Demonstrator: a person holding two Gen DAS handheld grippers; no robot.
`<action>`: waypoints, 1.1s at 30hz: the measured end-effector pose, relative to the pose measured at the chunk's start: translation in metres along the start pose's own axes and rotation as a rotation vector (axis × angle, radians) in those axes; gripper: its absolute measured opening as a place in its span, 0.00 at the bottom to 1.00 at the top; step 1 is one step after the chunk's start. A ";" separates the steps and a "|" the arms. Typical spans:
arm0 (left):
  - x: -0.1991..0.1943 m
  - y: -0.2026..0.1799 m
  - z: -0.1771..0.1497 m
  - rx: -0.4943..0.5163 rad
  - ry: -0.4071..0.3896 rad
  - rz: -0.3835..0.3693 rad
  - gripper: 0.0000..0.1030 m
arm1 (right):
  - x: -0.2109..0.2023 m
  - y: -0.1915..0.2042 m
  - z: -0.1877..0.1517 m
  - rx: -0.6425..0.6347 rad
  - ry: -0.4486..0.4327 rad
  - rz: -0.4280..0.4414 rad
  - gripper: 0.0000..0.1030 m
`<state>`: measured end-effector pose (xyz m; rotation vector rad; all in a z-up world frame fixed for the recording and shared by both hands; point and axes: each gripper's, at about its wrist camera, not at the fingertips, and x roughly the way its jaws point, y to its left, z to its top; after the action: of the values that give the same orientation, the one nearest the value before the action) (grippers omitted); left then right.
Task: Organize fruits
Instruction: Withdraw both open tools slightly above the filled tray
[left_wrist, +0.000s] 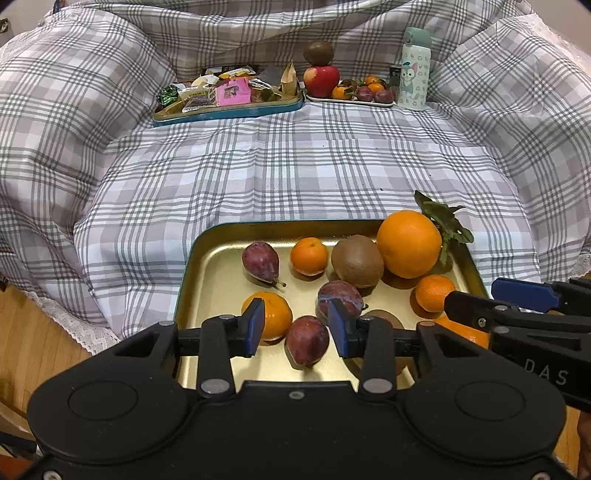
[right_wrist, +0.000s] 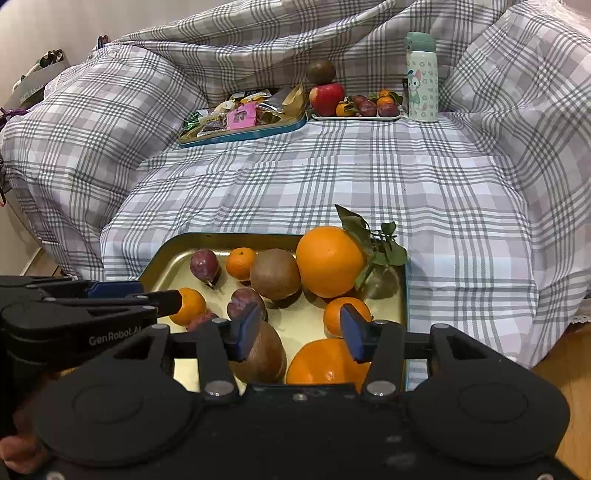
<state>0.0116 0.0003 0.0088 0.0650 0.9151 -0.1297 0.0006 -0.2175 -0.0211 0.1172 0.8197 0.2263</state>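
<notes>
Showing only rightward (seemingly whole): near orange (right_wrist: 325, 360)

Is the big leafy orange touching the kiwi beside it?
Cannot tell. In both wrist views the orange overlaps the kiwi, so neither contact nor gap shows.

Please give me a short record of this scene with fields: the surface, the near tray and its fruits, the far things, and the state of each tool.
surface: grey-and-white checked cloth
near tray: gold metal tray with teal rim, holding a large orange with leaves, brown kiwi, small mandarins, dark red plums
far left: teal tray of snack packets
far right: white plate with red apple and small fruits
bottle: pale green patterned bottle, upright beside the plate
left tool: open, above the plums, holding nothing
right tool: open, holding nothing
</notes>
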 end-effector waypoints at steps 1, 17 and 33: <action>-0.001 0.000 0.000 -0.006 0.004 -0.003 0.46 | -0.001 -0.001 -0.001 0.001 0.004 -0.001 0.50; -0.007 -0.001 -0.008 -0.028 0.019 0.046 0.46 | -0.003 -0.003 -0.013 0.021 0.055 -0.022 0.52; -0.008 -0.009 -0.016 -0.001 0.033 0.032 0.46 | -0.006 -0.001 -0.019 0.042 0.040 -0.038 0.52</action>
<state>-0.0074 -0.0057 0.0054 0.0808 0.9466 -0.0990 -0.0169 -0.2196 -0.0302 0.1367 0.8662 0.1757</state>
